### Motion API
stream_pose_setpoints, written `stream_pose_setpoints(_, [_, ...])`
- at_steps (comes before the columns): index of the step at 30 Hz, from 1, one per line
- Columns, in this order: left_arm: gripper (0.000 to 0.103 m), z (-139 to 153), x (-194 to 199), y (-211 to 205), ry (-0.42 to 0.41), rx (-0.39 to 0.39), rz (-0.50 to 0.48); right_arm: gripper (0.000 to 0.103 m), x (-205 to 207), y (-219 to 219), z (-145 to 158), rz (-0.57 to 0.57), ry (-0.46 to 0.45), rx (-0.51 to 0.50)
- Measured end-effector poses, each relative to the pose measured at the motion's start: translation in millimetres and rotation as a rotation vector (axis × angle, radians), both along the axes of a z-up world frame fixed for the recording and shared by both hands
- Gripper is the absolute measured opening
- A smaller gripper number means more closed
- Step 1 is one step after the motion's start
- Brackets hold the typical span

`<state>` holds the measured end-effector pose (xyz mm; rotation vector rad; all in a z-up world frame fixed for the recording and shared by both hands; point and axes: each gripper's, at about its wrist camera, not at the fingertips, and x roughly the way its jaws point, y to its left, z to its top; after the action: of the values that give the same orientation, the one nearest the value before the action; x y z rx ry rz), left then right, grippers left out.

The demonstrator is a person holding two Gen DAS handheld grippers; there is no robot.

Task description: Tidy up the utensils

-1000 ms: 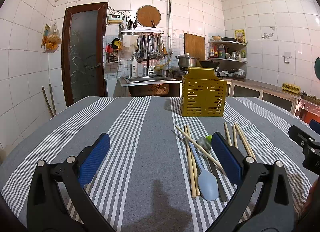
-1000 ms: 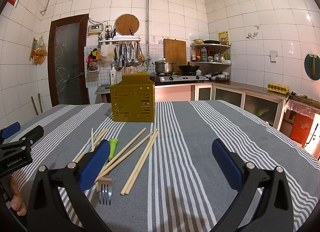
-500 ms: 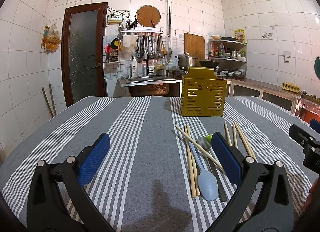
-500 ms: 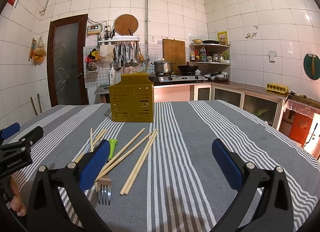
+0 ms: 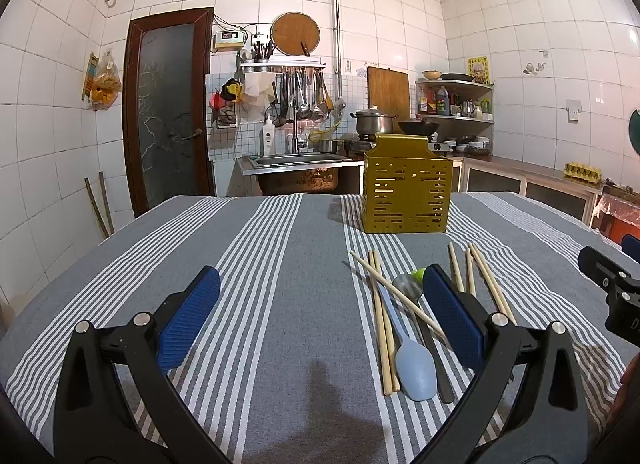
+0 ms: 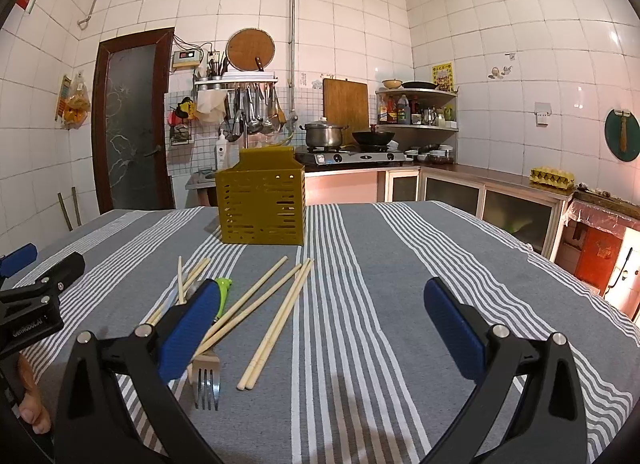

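Desk (image 5: 256, 304) left half: bare cloth, free passage.
Obstacles: chopsticks (image 6: 276, 320), fork (image 6: 206, 376), blue spoon (image 5: 412, 364) scattered centre; yellow holder (image 5: 406, 194) behind them.

Chopsticks (image 6: 276, 320), spoon (image 5: 414, 368) and fork (image 6: 206, 378) lie on the tablecloth (image 6: 380, 304) before the holder (image 6: 260, 208).

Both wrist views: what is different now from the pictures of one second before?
Nothing has visibly changed. The left gripper and the right gripper stay open above the table, holding nothing; chopsticks, fork, blue spoon and yellow holder lie as before.
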<state>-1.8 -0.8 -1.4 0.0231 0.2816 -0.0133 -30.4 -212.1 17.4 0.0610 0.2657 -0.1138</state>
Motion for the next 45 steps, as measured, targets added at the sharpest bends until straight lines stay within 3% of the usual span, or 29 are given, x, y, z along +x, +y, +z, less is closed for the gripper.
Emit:
stream_pose_setpoints(14, [0.098,1,2,-1,0.019,0.014,0.005,0.099,2,-7,-1,-0.009,0.006,0.034])
stream_pose_setpoints(25, [0.098,-3,25,0,0.156,0.021,-0.006,0.099,19,-18,-7,0.001,0.09,0.141])
stream_pose_setpoints(33, [0.098,15,57,8,0.223,0.003,-0.03,0.099,47,-17,6,-0.002,0.132,0.159])
stream_pose_setpoints(40, [0.098,28,100,10,0.256,-0.005,-0.04,0.099,89,-31,8,-0.011,0.223,0.2])
stream_pose_setpoints(45, [0.098,20,138,5,0.312,0.024,-0.028,0.099,134,-33,6,-0.019,0.36,0.161])
